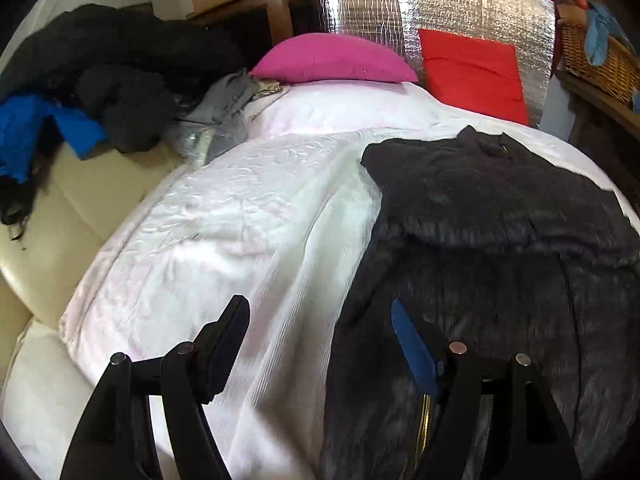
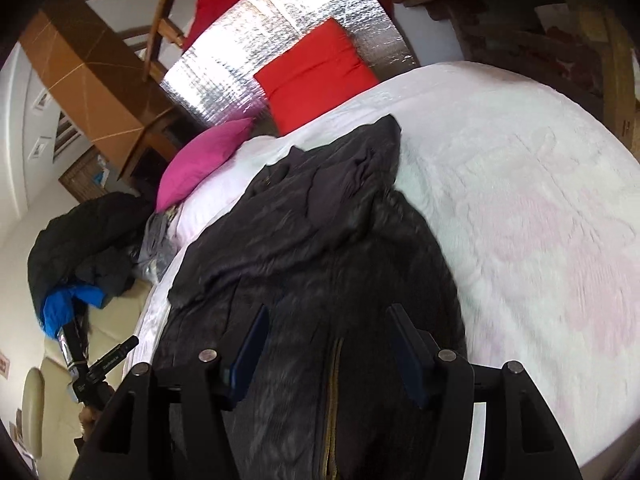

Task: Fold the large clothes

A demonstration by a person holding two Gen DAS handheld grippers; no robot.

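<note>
In the left wrist view, the left gripper point(image 1: 320, 338) stands open and empty, the dark quilted zip-up jacket point(image 1: 500, 216) spread on the white embossed bedspread point(image 1: 224, 208) beyond its right finger. In the right wrist view, the right gripper point(image 2: 330, 354) is likewise open and empty, the jacket's zip between its fingers. A fold seems to be between grips; next, each gripper needs a jacket edge.

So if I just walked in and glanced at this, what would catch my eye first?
Probably the big dark jacket spread across the white bedspread, with both open grippers, the left gripper and the right gripper, over its near end. Next, the bright pink pillow and red cushion at the bed's far end, against a shiny silver sheet.
</note>
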